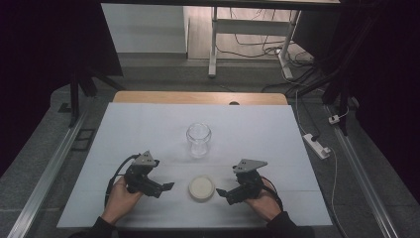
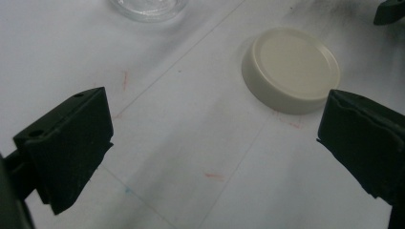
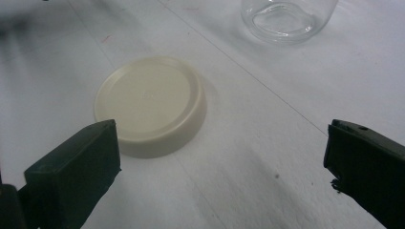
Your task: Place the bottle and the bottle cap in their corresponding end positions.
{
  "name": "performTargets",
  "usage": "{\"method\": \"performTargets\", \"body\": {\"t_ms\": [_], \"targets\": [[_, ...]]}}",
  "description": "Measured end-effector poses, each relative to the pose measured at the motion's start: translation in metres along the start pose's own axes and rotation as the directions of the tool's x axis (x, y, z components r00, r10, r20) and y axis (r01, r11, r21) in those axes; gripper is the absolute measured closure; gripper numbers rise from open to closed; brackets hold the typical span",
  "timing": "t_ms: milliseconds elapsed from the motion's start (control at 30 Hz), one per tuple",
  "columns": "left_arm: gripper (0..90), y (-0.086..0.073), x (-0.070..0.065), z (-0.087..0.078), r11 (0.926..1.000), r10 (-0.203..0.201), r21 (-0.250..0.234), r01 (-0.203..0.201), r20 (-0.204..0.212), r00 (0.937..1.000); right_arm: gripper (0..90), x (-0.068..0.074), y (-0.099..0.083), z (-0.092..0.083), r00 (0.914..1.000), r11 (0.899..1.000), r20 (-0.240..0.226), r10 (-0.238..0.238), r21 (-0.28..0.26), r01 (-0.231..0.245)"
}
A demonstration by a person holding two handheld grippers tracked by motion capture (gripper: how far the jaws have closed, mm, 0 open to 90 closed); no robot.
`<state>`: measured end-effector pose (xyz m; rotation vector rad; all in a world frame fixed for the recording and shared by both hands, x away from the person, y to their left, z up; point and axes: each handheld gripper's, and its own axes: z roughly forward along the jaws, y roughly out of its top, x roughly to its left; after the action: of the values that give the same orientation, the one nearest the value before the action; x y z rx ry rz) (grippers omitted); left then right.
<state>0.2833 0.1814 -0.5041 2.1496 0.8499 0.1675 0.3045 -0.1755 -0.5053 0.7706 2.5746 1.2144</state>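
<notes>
A cream round lid (image 1: 201, 188) lies flat on the white table near the front edge. Behind it stands a clear glass jar (image 1: 198, 139), upright and uncapped. My left gripper (image 1: 166, 188) rests low at the lid's left, open, its tips pointing at the lid with a small gap. My right gripper (image 1: 223, 193) sits at the lid's right, also open and empty. In the left gripper view the lid (image 2: 291, 69) lies ahead toward the right jaw, and the jar base (image 2: 148, 7) is at the top. In the right gripper view the lid (image 3: 150, 105) lies just beyond the left jaw, the jar (image 3: 286, 19) farther off.
The white sheet (image 1: 129, 134) covers the table, with a wooden strip (image 1: 198, 97) at its far edge. A power strip (image 1: 317, 145) and cables lie on the floor at the right. A white frame's legs (image 1: 213, 44) stand beyond the table.
</notes>
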Motion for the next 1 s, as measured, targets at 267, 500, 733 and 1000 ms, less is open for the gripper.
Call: {"method": "performTargets", "body": {"t_ms": [267, 500, 733, 1000], "targets": [[0.0, -0.015, -0.005, -0.011, 0.9998, -0.009, 0.018, 0.009, 0.002, 1.0, 0.0, -0.004, -0.01, -0.012, 0.9996, 1.0, 0.023, 0.016, -0.007, -0.016], [0.0, -0.029, -0.007, -0.021, 0.9992, -0.035, 0.018, 0.035, 0.001, 0.9994, 0.0, -0.009, -0.019, -0.022, 0.9982, 0.999, 0.039, 0.046, -0.005, -0.045], [0.0, -0.042, -0.009, -0.033, 0.9976, -0.07, -0.001, 0.07, -0.01, 0.9975, 0.0, -0.013, -0.025, -0.032, 0.9962, 0.998, 0.059, 0.065, -0.012, -0.064], [0.0, -0.059, -0.011, -0.049, 0.9935, -0.113, -0.018, 0.113, -0.044, 0.9926, 0.0, -0.016, -0.032, -0.045, 0.992, 0.996, 0.087, 0.091, -0.015, -0.09]]}}
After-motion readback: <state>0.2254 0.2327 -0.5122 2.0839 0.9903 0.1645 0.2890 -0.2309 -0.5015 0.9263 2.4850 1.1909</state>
